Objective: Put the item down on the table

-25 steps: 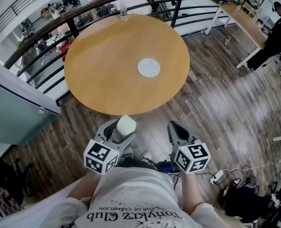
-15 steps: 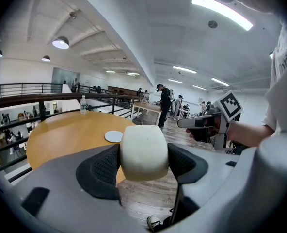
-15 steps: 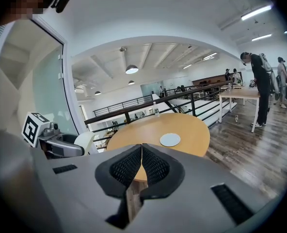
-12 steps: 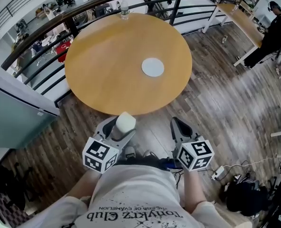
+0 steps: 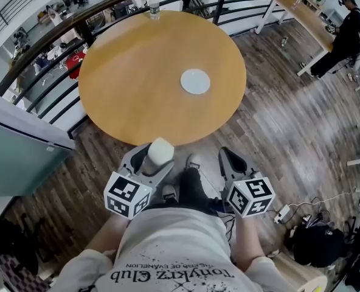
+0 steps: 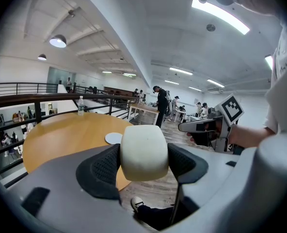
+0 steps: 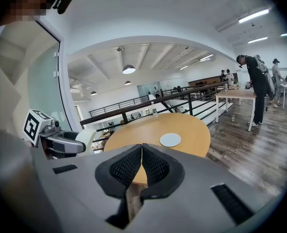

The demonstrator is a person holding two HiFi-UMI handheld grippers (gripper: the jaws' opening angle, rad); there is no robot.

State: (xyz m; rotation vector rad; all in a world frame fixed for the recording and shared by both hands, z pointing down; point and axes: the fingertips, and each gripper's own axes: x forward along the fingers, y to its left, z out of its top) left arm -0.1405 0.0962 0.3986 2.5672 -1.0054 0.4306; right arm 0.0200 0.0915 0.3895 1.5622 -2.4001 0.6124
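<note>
1. Cream block (image 6: pixel 144 152) sits clamped between the jaws of your left gripper (image 5: pixel 157 159), above the floor and just short of the table (image 5: pixel 125 96).
2. Your right gripper (image 7: pixel 141 165), alongside, has its jaws pressed together on nothing.
3. Farther on, a white disc (image 5: pixel 195 81) lies on the table, and a bottle (image 5: pixel 154 7) stands at its far edge.

One round tan wooden desk (image 5: pixel 137 96) carries one flat white round disc (image 5: pixel 195 81) and one clear plastic bottle (image 5: pixel 154 8) (two things on it in all). One cream rounded block (image 5: pixel 162 149). Two grey grippers: the left gripper (image 5: pixel 155 159) and the right gripper (image 7: pixel 142 159). One long pale rectangular desk (image 5: pixel 304 14) beyond, with one black-clad person (image 5: pixel 344 32).
</note>
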